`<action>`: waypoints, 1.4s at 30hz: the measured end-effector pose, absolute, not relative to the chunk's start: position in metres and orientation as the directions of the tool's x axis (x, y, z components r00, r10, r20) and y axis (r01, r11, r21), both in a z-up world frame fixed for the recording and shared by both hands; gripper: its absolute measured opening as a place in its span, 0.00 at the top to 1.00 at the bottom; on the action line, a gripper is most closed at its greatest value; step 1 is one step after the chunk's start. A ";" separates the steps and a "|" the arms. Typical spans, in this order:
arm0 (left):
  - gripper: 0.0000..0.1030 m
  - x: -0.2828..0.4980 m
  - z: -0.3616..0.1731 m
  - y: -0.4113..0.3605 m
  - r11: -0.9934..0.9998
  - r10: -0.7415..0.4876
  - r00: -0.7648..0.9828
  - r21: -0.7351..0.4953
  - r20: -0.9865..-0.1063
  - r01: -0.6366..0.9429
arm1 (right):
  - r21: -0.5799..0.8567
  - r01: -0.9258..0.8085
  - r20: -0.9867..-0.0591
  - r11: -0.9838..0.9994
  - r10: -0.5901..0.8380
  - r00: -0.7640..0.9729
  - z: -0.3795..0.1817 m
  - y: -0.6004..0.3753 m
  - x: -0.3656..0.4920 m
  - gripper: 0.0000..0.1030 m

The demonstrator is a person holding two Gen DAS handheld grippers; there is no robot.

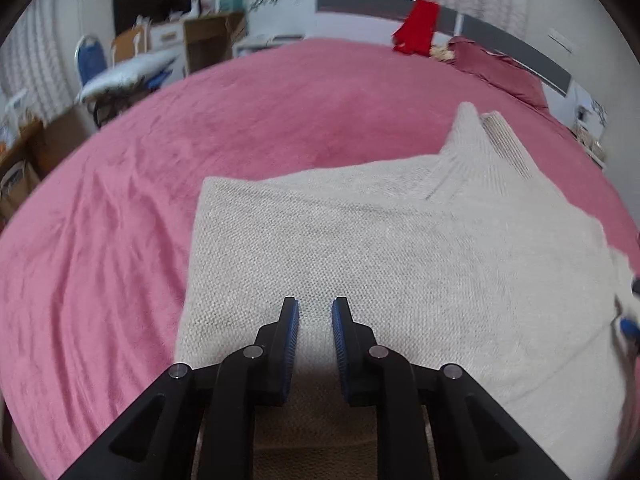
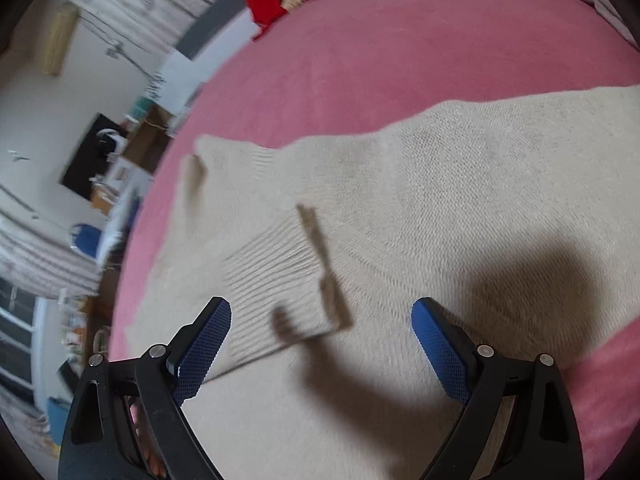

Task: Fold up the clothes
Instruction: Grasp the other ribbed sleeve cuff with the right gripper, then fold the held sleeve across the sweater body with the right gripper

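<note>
Across the whole lower field of both views lies a bed covered by a pink plush blanket (image 1: 120, 240), lightly creased on its left half and bare there out to the edge. That side offers ample open room; beyond the edge stand cardboard boxes (image 1: 208, 40) and a blue chair (image 1: 91, 58), well apart from the work.

On the blanket's right half lies the cream knitted sweater (image 1: 360, 240), spread flat. Its left edge is straight and squared at the far corner in the left wrist view. A ribbed cuff (image 1: 506, 144) points toward the headboard. In the right wrist view a second ribbed cuff (image 2: 280, 280) lies folded over the sweater body, its end edge lifted slightly and casting a thin shadow. Pink blanket shows beyond the sweater on the far and right sides.

At the head of the bed lie a dark red pillow (image 1: 500, 68) and a bright red cloth (image 1: 416, 26), both well apart from the sweater.

Left gripper (image 1: 315, 308): fingers narrowly parted, a small gap between the blue pads, over the near part of the sweater; whether they pinch fabric cannot be told.

Right gripper (image 2: 320, 320): fingers spread wide, empty, over the ribbed cuff, their shadow falling on the knit.
</note>
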State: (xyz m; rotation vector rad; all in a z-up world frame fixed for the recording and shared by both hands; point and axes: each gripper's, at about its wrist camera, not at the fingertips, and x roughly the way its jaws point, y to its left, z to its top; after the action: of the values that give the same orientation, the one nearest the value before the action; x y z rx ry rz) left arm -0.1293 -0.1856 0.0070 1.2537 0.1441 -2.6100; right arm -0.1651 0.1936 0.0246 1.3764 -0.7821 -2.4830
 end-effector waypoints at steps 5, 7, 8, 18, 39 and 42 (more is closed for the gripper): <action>0.82 -0.129 0.007 -0.171 -0.964 -0.239 -0.591 0.113 -0.771 0.243 | 0.498 -0.070 -0.752 -0.864 -0.390 -0.532 0.025 0.179 -0.182 0.47; 0.82 -0.127 0.007 -0.175 -0.965 -0.222 -0.592 0.086 -0.775 0.248 | 0.484 -0.066 -0.760 -0.873 -0.382 -0.525 0.025 0.174 -0.189 0.88; 0.82 -0.127 0.007 -0.178 -0.965 -0.210 -0.592 0.070 -0.778 0.251 | 0.476 -0.063 -0.765 -0.877 -0.378 -0.522 0.025 0.171 -0.192 0.88; 0.82 -0.131 0.004 -0.188 -0.964 -0.194 -0.593 0.039 -0.781 0.264 | 0.366 -0.061 -0.769 -0.929 -0.265 -0.581 0.041 0.186 -0.176 0.89; 0.82 -0.126 0.003 -0.182 -0.962 -0.199 -0.597 0.039 -0.777 0.269 | 0.275 -0.025 -0.815 -0.961 -0.219 -0.537 0.032 0.129 -0.190 0.55; 0.82 -0.126 0.003 -0.182 -0.962 -0.202 -0.598 0.044 -0.776 0.269 | 0.220 0.012 -0.823 -0.975 -0.192 -0.535 0.034 0.123 -0.192 0.75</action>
State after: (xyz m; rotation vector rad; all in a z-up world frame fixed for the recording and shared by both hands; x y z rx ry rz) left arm -0.1257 -0.1816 0.0030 1.2438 0.1127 -2.5916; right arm -0.1924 0.1235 0.0340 1.4503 -0.2852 -2.6385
